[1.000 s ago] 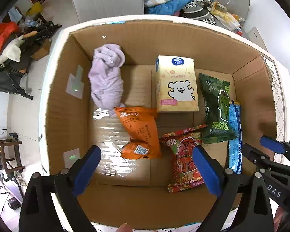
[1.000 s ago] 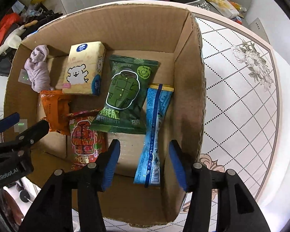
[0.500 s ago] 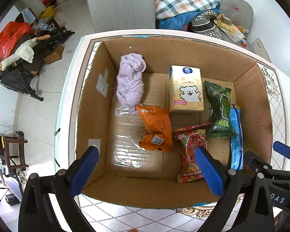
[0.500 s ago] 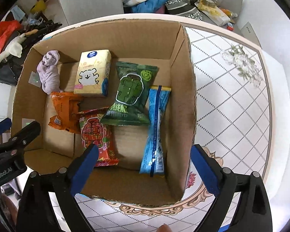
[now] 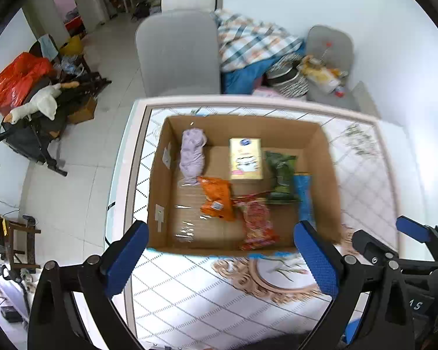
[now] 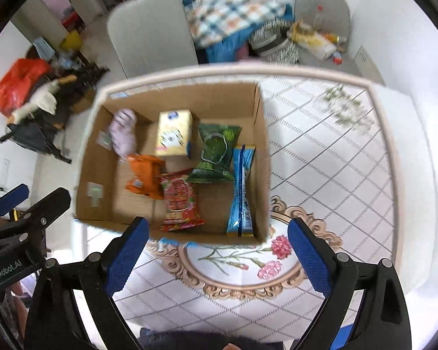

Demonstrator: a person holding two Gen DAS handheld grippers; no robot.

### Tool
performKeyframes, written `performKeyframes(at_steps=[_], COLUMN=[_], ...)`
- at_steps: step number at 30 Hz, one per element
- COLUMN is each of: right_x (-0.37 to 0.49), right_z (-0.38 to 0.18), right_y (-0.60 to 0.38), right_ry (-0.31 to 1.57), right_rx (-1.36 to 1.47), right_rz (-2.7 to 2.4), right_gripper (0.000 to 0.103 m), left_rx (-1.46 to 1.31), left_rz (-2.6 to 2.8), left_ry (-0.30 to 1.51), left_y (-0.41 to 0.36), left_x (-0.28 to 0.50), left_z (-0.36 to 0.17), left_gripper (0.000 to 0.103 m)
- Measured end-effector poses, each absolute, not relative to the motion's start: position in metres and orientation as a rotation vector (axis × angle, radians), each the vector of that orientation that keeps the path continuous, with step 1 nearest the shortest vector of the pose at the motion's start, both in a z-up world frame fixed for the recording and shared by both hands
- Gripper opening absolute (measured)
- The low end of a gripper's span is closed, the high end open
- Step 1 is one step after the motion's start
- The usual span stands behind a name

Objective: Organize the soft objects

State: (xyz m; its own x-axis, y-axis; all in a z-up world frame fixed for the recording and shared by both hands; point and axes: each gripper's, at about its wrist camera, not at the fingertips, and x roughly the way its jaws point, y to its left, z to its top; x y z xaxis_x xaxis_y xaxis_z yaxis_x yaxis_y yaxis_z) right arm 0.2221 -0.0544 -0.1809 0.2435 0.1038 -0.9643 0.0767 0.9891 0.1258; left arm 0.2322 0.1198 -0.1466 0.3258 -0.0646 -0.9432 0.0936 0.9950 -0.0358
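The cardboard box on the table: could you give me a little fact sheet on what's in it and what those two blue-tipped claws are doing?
container: cardboard box, open top, on patterned tablecloth
left side: lilac cloth, orange snack bag
middle: yellow tissue pack, red snack bag
right side: green snack bag, blue packet along the wall
left gripper: open, empty, above the table
right gripper: open, empty, above the table

A white table (image 5: pixel 189 297) with a diamond-patterned floral cover fills the lower frame. Behind it, at top centre, stands a grey chair (image 5: pixel 179 55); a plaid blanket (image 5: pixel 254 43) lies to its right. The tiled floor (image 5: pixel 81 180) and a red bag (image 5: pixel 17 78) are at left, white walls (image 5: pixel 394 43) at right.
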Motion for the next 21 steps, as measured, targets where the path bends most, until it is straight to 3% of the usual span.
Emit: performKeyframes(at_steps=[9,21], right_x=[0.145,0.095], right_z=[-0.064,0.038], right_y=[-0.069,-0.073], right_ry=[1.164,0.975], right_rx=[0.152,0.088], right_rz=[0.017,-0.005], right_gripper=[0.098,0.098], left_rx=[0.018,0.005], left_rz=[-0.06,0.014], left_ry=[1.092,1.02], left_y=[0.122,0.138], left_x=[0.164,0.129], left_z=[-0.039,0.009], left_gripper=[0.102,0.102])
